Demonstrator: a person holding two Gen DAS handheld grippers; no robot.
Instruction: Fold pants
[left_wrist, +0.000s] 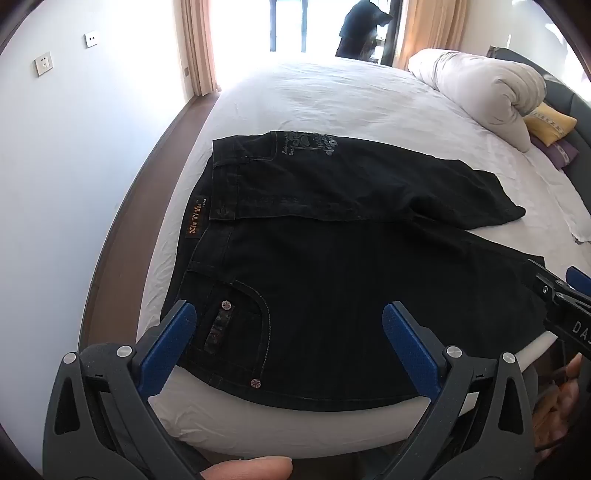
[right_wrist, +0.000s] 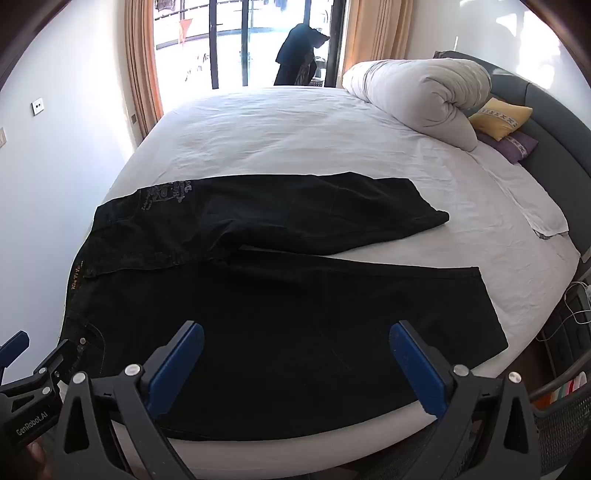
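so black pants (right_wrist: 280, 325) flat on white bed (right_wrist: 295, 129) by window (right_wrist: 229, 40).

One pair of black pants (right_wrist: 280, 325); two tools, left (left_wrist: 284, 332) and right (right_wrist: 295, 354); one rolled duvet (right_wrist: 417, 96); two cushions (right_wrist: 502, 118).

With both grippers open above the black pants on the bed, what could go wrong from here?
1. The near leg of the pants lies along the edge of the bed; a pull toward the person might drag it off.
2. The far leg is spread apart, so the fold may come out uneven.
3. The left gripper and right gripper could pinch the white sheet too.
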